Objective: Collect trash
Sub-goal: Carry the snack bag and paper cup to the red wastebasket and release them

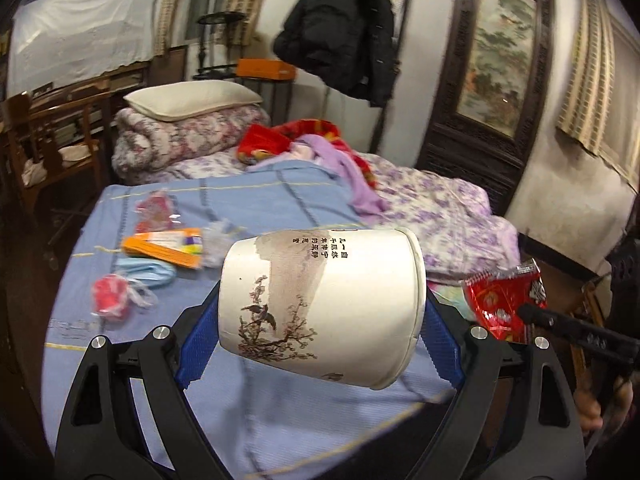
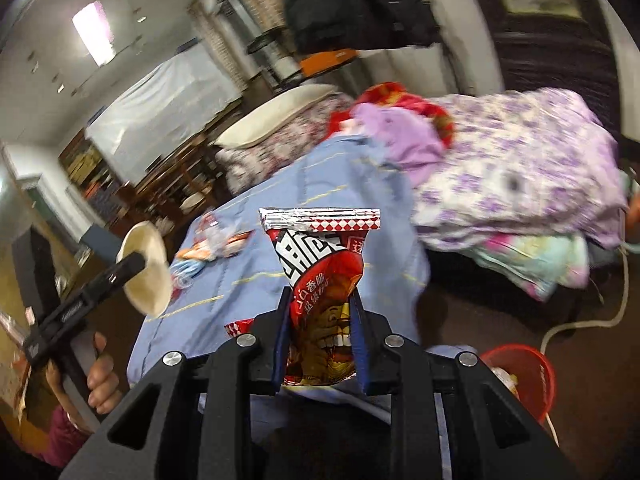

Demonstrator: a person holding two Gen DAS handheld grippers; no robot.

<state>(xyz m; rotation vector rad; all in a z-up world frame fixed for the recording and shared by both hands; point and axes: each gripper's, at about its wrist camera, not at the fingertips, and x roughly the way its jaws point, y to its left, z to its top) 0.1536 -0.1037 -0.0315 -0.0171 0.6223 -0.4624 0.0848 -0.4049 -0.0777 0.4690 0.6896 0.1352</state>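
My left gripper (image 1: 320, 308) is shut on a white paper cup (image 1: 320, 304) printed with a bird and blossoms, held on its side above the blue bedsheet (image 1: 248, 200). The cup also shows in the right wrist view (image 2: 148, 272). My right gripper (image 2: 320, 316) is shut on a red snack bag (image 2: 320, 272), held upright above the bed's edge. The bag also shows at the right of the left wrist view (image 1: 500, 300). More trash lies on the sheet: an orange packet (image 1: 164, 248), a blue face mask (image 1: 148, 274), a red crumpled wrapper (image 1: 110, 294) and a clear wrapper (image 1: 154, 212).
A red bin (image 2: 532, 376) stands on the floor at lower right, with a white cable beside it. Floral quilts (image 1: 440, 204) and clothes are piled on the bed's far side. A wooden chair (image 1: 44, 140) stands to the left. A black coat (image 1: 340, 28) hangs on the wall.
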